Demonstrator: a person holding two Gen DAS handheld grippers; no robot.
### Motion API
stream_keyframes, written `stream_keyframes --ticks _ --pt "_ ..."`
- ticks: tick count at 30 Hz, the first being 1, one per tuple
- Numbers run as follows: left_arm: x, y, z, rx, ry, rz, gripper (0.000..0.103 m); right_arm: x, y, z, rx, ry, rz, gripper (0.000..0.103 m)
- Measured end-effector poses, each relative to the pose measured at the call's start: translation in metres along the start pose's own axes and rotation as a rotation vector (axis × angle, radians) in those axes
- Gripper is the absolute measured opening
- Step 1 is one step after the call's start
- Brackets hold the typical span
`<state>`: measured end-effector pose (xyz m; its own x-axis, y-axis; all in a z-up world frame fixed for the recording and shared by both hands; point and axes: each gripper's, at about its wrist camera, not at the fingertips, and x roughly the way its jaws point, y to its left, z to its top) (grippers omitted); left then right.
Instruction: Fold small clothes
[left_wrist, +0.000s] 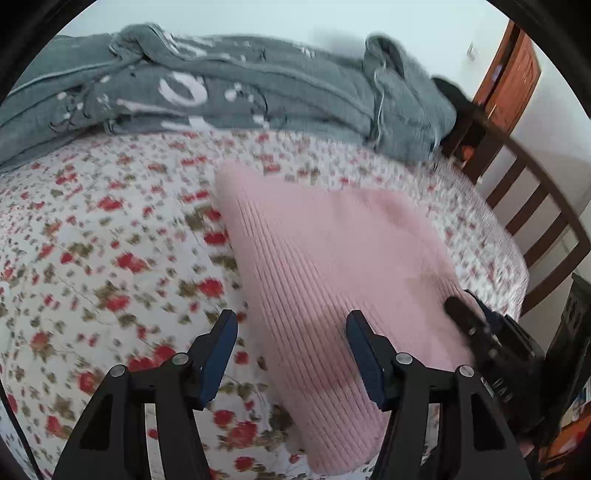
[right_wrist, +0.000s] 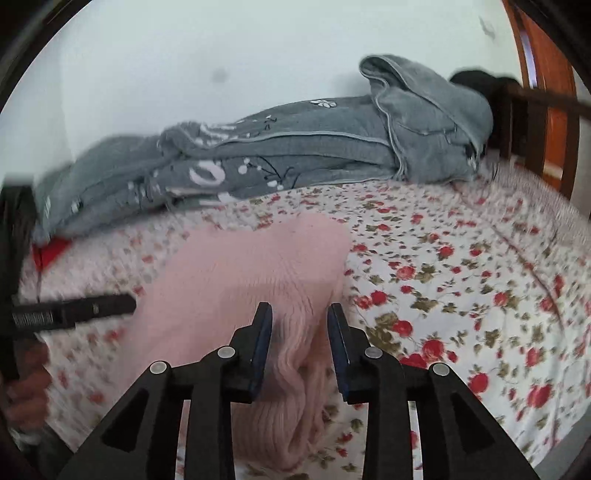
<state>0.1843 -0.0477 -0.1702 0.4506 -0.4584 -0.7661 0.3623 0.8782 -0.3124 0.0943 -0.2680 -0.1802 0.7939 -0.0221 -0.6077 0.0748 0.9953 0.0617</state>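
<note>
Pink ribbed knit garment (left_wrist: 332, 266) is laid at frame centre on the red-flowered white bedspread (left_wrist: 92, 240), partly doubled over. Left gripper (left_wrist: 291, 354): jaws spread wide, nothing held, its right finger over the knit. Right gripper (right_wrist: 300, 347): jaws parted around a bunched knit edge, not clamped. A fold is judged mid-way; next, the edge must be pinched. Grey patterned quilt (right_wrist: 295, 155) is heaped along the upper frame.

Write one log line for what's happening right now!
left hand-held gripper: open | right hand-held gripper: open, astride sweater | bed
</note>
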Motion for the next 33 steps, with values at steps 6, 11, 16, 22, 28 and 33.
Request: stream_keyframes --ticks 6,11,16,22,28,33 --pt "0.011 -0.002 -0.009 0.010 0.026 0.036 0.070 0.006 -0.007 -0.023 0.030 0.014 -0.006 0.030" --pt "0.011 -0.001 -0.009 0.001 0.030 0.037 0.070 0.009 -0.011 -0.024 0.053 0.020 -0.003 0.037" --pt "0.013 0.000 -0.008 -0.008 0.030 0.038 0.071 0.009 -0.013 -0.023 0.069 0.032 0.005 0.041" --pt "0.015 0.001 -0.007 -0.013 0.032 0.034 0.072 0.012 -0.022 -0.021 0.097 0.052 0.023 0.052" --pt "0.022 0.004 -0.001 -0.031 0.034 0.019 0.075 0.013 -0.024 -0.018 0.106 0.068 0.033 0.052" --pt "0.031 0.007 0.009 -0.063 0.045 -0.017 0.075 0.014 -0.024 -0.019 0.091 0.062 0.024 0.055"
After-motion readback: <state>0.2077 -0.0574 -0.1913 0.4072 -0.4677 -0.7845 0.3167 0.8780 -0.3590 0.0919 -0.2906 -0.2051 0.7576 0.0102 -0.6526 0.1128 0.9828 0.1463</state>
